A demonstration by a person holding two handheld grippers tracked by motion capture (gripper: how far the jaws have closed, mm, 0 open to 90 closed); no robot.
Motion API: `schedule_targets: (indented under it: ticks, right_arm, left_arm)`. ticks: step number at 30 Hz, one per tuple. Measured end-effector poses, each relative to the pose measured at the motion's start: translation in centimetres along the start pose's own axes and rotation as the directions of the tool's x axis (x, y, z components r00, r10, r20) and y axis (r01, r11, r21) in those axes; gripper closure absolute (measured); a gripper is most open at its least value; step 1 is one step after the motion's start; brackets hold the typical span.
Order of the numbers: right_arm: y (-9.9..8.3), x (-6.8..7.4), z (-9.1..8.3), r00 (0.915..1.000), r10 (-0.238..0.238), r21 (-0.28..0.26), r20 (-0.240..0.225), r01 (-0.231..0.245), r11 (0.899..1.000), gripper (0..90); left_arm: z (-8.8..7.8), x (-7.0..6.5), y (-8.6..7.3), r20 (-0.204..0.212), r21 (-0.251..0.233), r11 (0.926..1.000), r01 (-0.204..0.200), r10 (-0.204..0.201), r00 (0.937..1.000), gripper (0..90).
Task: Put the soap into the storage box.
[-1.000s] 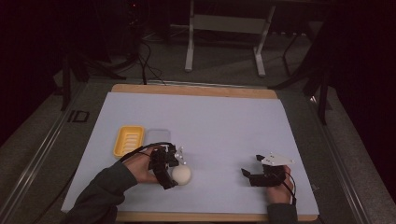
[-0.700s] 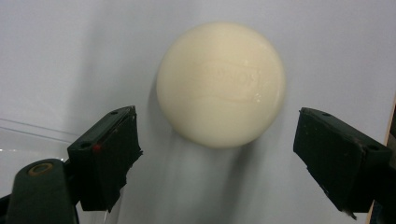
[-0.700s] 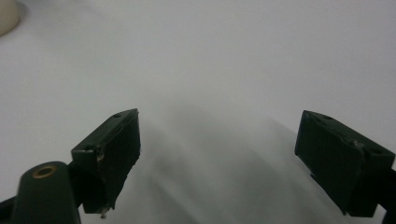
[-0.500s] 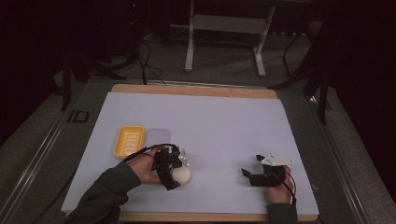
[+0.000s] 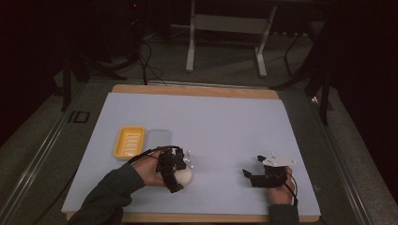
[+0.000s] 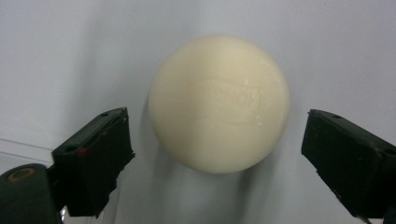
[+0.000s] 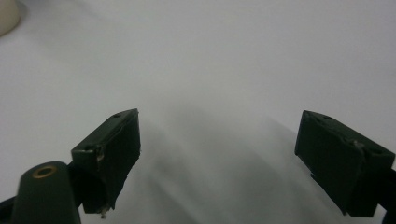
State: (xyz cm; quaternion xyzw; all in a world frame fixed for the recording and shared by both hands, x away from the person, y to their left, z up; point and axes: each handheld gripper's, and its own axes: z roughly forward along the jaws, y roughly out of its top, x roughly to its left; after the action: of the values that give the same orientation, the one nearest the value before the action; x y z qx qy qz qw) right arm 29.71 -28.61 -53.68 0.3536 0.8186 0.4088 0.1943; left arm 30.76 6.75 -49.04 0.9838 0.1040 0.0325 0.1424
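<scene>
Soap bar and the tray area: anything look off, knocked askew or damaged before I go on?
Nothing stands out. The soap bar lies whole on the white sheet, apart from the open left gripper fingers. The yellow tray sits flat, and the right gripper is open with nothing between its fingers.

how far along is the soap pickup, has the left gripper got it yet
Done: the left gripper is lined up, open jaws on either side of the soap bar. In hand: nothing clamped; gaps show on both sides. Left: closing and lifting, perhaps toward the yellow soap dish. The right gripper sits open over bare table.
</scene>
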Motion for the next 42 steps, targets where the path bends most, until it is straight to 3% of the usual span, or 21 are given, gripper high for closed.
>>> schedule_targets:
  ticks: [15, 20, 42]
  right_arm:
    - [0.0, 0.0, 0.0, 1.0, 0.0, 0.001, 0.0, 0.0, 1.0, 14.1]
    - [0.0, 0.0, 0.0, 1.0, -0.001, 0.001, 0.0, 0.001, 1.0, 14.1]
    - [0.0, 0.0, 0.0, 1.0, -0.002, 0.001, -0.001, 0.002, 1.0, 14.1]
  left_arm:
    - [1.2, 0.0, 0.6, 0.005, 0.02, 0.9998, -0.007, 0.007, 1.0, 6.7]
    - [1.6, 0.2, 0.8, 0.012, 0.018, 0.9998, -0.008, 0.008, 0.9999, 14.2]
    - [2.0, 0.4, 1.6, 0.025, 0.09, 0.9955, -0.029, 0.026, 0.9993, 22.3]
